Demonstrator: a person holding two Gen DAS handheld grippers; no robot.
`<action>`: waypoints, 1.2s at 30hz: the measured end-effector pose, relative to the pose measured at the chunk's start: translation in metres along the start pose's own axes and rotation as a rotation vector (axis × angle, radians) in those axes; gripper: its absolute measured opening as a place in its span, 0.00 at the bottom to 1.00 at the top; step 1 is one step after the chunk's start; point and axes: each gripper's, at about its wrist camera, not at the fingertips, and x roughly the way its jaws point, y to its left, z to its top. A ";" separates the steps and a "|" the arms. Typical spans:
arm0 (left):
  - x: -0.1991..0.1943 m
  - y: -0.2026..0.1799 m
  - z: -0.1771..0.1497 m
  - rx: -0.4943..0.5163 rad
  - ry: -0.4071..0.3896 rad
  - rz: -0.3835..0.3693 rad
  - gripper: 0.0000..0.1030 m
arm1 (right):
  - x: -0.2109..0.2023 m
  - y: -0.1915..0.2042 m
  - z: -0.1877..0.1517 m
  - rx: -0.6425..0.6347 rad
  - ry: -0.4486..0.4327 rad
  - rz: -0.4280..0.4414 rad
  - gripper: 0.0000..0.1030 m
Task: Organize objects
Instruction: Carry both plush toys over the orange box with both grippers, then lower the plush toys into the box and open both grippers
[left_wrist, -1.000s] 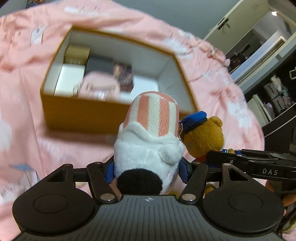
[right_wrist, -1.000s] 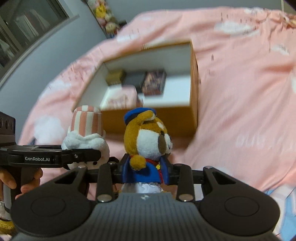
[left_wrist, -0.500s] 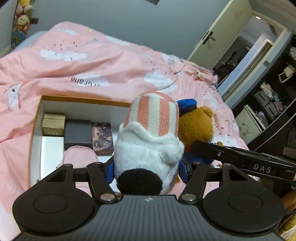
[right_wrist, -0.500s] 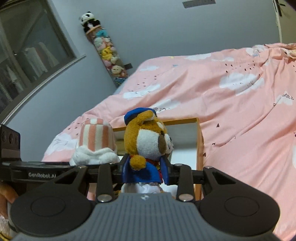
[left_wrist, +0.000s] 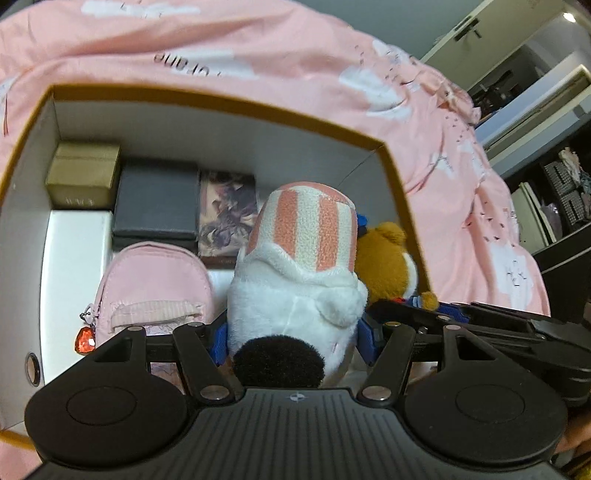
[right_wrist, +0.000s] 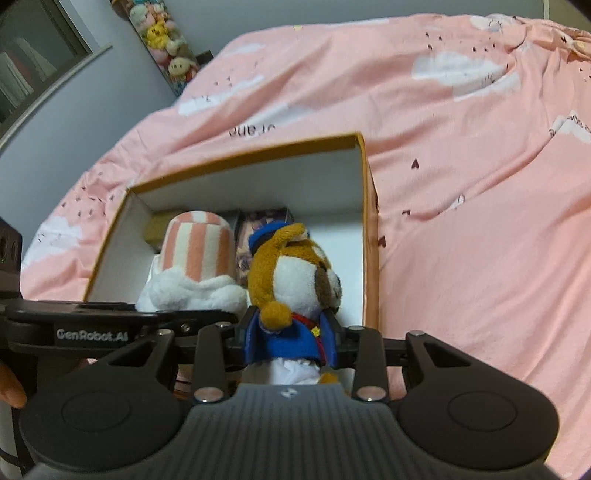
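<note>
Fuzzy plush on the striped toy (left_wrist: 299, 266) and the brown bear (right_wrist: 295, 280), felt-like blue jacket. Smooth matt cardboard for the box (left_wrist: 221, 103), white inside, ochre rim. Soft pink quilted cloth on the mini backpack (left_wrist: 155, 280). Matt black ribbed plastic on both grippers, left (left_wrist: 293, 332), right (right_wrist: 290, 339). Crumpled cotton-like bedspread (right_wrist: 461, 184).

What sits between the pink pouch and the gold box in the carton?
In the left wrist view, a dark grey box lies between the pink pouch and the gold box, with a white box alongside.
</note>
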 end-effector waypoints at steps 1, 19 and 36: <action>0.003 0.002 0.000 -0.003 0.009 0.001 0.71 | 0.002 0.000 0.000 0.000 0.005 -0.001 0.36; 0.010 0.014 -0.004 0.005 0.044 -0.032 0.81 | 0.011 0.004 0.003 -0.034 0.049 -0.043 0.38; -0.004 -0.003 0.018 0.110 -0.059 0.012 0.56 | 0.016 0.032 0.016 -0.356 -0.010 -0.135 0.37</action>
